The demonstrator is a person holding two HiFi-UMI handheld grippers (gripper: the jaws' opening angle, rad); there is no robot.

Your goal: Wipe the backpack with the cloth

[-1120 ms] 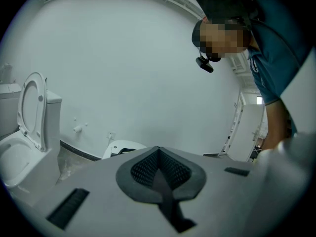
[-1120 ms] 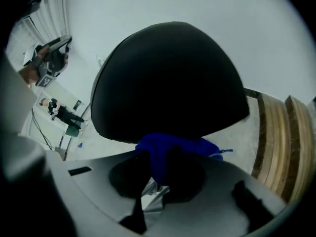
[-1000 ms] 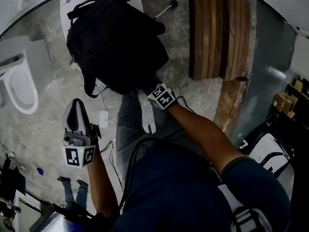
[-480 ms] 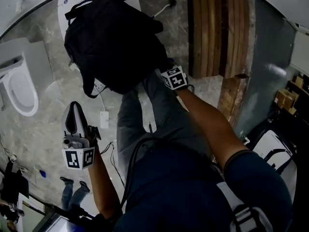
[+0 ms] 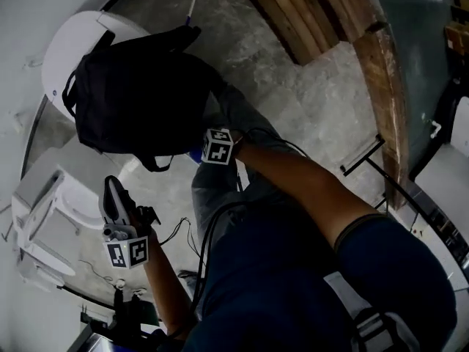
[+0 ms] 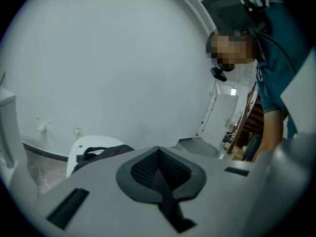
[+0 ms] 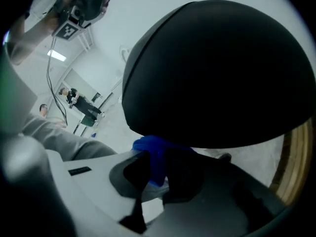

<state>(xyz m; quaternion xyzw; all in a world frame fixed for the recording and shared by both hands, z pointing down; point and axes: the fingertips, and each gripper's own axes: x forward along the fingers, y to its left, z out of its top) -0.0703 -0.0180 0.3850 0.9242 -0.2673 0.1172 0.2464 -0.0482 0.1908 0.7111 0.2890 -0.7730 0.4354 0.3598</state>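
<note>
Cloth (image 7: 153,157) is what I check first. It is blue, and the right tool (image 7: 155,168) has its jaws pinched shut on it, with a soft lump sticking out at the tip. That lump is pushed up against the low edge of the black backpack (image 5: 135,105).

A moment ago this tool was out at the right side of the bag. Now it has slid back along the near edge, closer to my knee. My head turned too, so the whole room looks swung round. I think this means the wiping is going on: one sweep along the bottom edge is about done. The big top face of the bag may still need a rub.

The left tool (image 5: 111,188) has not moved much. It hangs low on my left, well away from the bag. Its jaws are closed tip to tip, and it holds nothing.

The backpack lies on a white round table (image 5: 69,42). Part of the bag hangs over the near rim, toward my legs. Its long way seems to run from the table, far and to the left, down toward me. The end with the strap loop points away to the far left. The end I am wiping points at me.
</note>
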